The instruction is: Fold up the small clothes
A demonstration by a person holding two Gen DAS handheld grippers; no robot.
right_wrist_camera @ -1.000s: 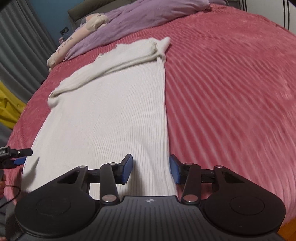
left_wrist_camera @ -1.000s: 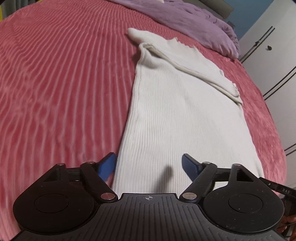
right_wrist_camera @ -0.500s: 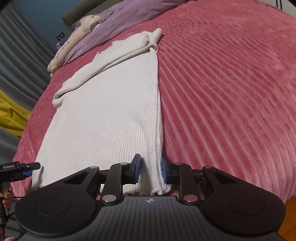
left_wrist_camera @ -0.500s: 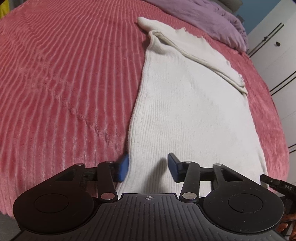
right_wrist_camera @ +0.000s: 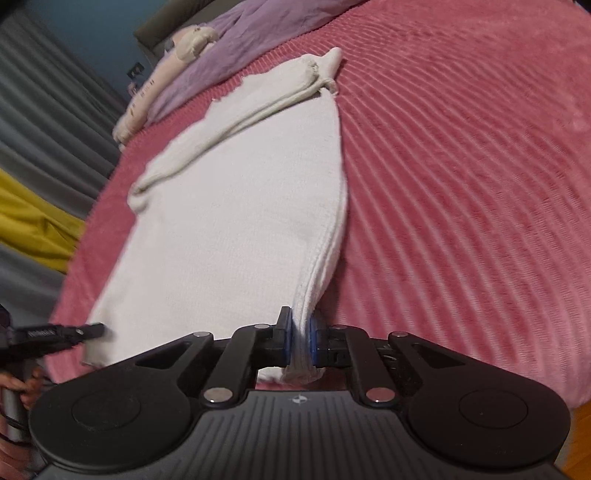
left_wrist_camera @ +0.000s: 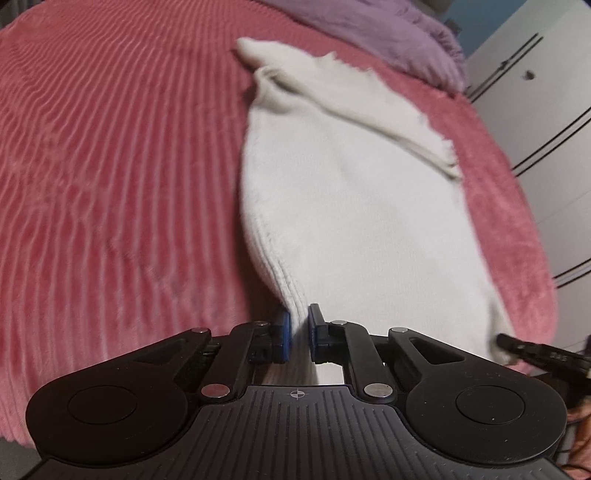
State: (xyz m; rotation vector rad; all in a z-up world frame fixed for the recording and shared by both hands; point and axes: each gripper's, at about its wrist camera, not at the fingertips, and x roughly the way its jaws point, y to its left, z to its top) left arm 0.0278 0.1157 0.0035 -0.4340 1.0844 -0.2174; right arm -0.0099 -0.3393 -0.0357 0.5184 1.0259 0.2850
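A white ribbed knit garment (left_wrist_camera: 354, 206) lies lengthwise on the pink bedspread (left_wrist_camera: 110, 177), its sleeves folded across the far end. My left gripper (left_wrist_camera: 298, 334) is shut on the garment's near left hem corner and lifts it slightly. My right gripper (right_wrist_camera: 300, 339) is shut on the near right hem corner of the same garment (right_wrist_camera: 236, 229), which is also raised. The other gripper's tip shows at the right edge of the left wrist view (left_wrist_camera: 517, 343) and at the left edge of the right wrist view (right_wrist_camera: 74, 332).
A purple blanket (left_wrist_camera: 388, 33) lies at the far end of the bed, with a stuffed toy (right_wrist_camera: 166, 74) beside it. White wardrobe doors (left_wrist_camera: 546, 110) stand to the right. Grey curtains (right_wrist_camera: 48, 122) and a yellow cloth (right_wrist_camera: 29, 229) are to the left.
Both grippers closed from open onto the garment's near hem corners. The near edge of the garment has lifted off the bedspread.
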